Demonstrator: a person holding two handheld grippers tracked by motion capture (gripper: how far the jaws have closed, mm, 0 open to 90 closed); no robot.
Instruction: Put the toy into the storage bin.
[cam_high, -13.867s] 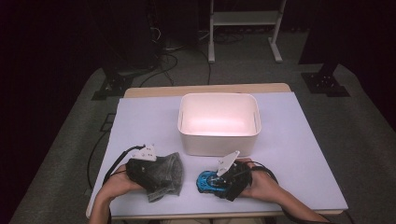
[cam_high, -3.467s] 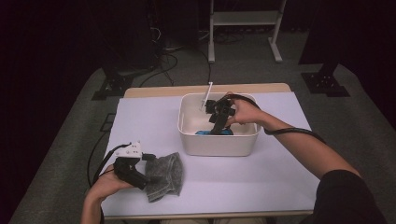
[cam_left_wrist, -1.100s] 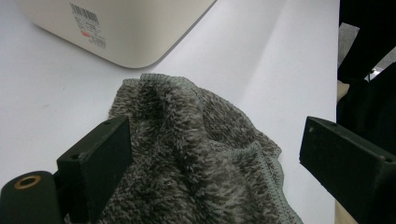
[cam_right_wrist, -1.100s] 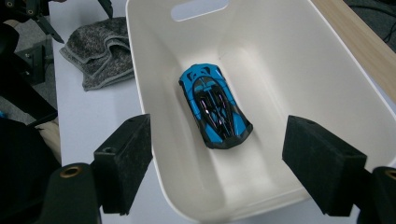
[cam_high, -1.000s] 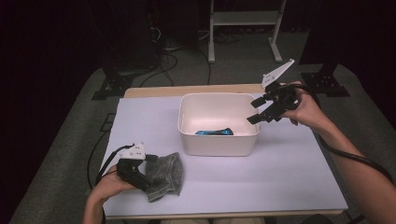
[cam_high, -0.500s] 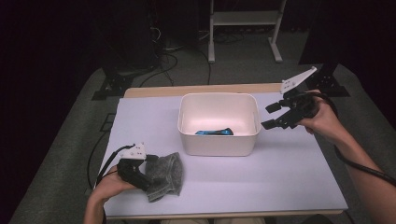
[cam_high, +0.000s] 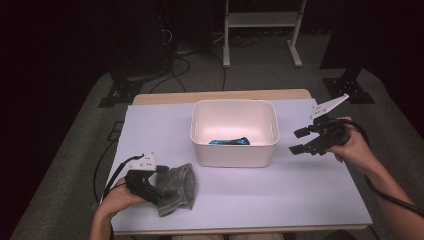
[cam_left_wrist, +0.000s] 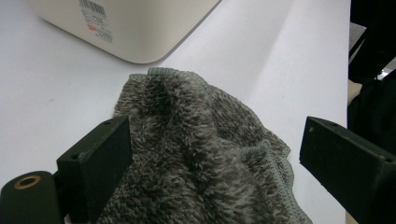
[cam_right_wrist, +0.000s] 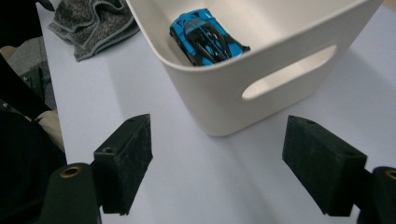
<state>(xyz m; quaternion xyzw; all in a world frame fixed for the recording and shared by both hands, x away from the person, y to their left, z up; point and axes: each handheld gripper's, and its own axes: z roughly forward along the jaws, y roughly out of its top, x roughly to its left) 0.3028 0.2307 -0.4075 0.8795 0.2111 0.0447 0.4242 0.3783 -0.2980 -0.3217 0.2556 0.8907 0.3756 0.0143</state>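
From above, the person's left gripper (cam_high: 150, 187) rests at the near left corner of the table (cam_high: 280, 200), lying against a grey fleecy cloth (cam_high: 175, 189) that sits crumpled on the pale surface. From up there the jaws are too dark and small to read. The left gripper view settles it: the two black jaws stand wide apart with the cloth (cam_left_wrist: 196, 154) bunched between them, and neither pad presses on it, so that gripper (cam_left_wrist: 205, 158) is released, not clamped. That view also shows a corner of the white bin (cam_left_wrist: 135, 28) just beyond the cloth, with a barcode label on its wall.

The right gripper (cam_high: 307, 141) hangs above the table to the right of the bin (cam_high: 235, 152), apart from it, jaws pointing toward the bin's side. Its jaws gape with nothing between them, which the right gripper view confirms: both pads frame bare table, and the gripper (cam_right_wrist: 217, 163) holds nothing.

The blue toy car (cam_high: 228, 142) lies inside the bin, against the near wall as seen from above, where it shows as a thin blue strip. The right gripper view shows more: the car (cam_right_wrist: 205, 37) has a blue body with black panels, sitting in the bin's corner, and the bin's wall (cam_right_wrist: 224, 102) has a slotted handle. The cloth (cam_right_wrist: 88, 23) shows beyond the bin there.
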